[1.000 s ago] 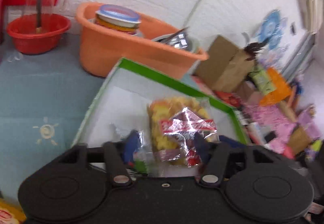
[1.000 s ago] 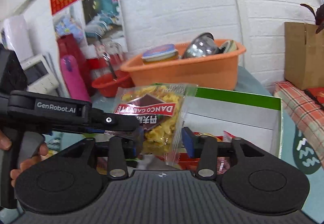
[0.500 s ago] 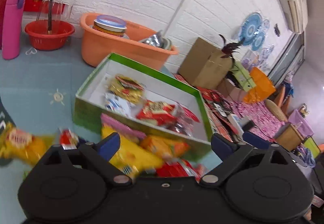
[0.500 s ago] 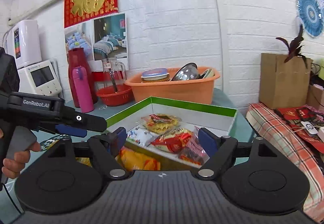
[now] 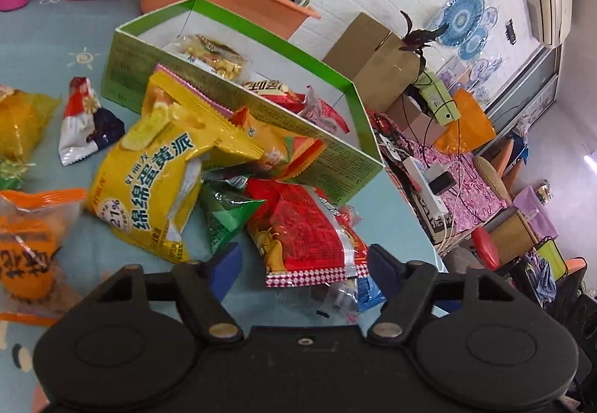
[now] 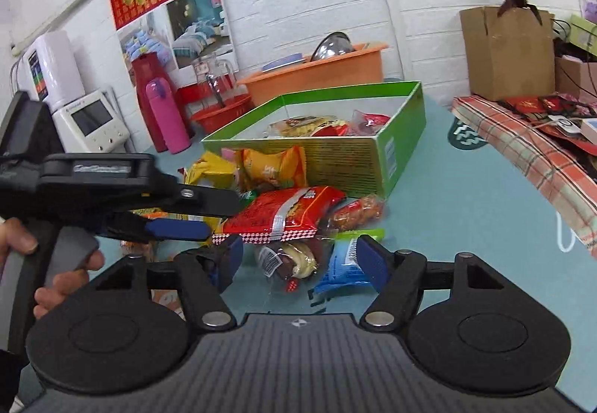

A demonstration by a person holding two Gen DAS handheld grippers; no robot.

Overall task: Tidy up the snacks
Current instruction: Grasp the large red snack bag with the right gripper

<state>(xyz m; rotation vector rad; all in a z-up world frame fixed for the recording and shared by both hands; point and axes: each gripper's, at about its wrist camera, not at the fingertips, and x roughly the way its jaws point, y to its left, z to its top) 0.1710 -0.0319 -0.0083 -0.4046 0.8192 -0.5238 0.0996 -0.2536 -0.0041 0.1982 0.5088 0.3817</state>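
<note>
White brick walls back a pale blue table (image 5: 112, 28). On it sits a green box (image 6: 335, 159), open-topped, several packets inside. Loose snacks lie heaped against its near wall: a yellow bag (image 5: 156, 170) with blue Chinese lettering and "21%", long axis toward the box; a red packet (image 5: 306, 230) with checkered hem. Left gripper (image 5: 304, 263) and right gripper (image 6: 298, 260) both spread wide, gripping nothing.

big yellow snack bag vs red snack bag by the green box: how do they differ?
The yellow bag leans against the green box; the red bag lies flat on the table, clear of it. The yellow bag carries large blue lettering; the red bag has a checkered bottom edge. Both are sealed and outside the box.
</note>
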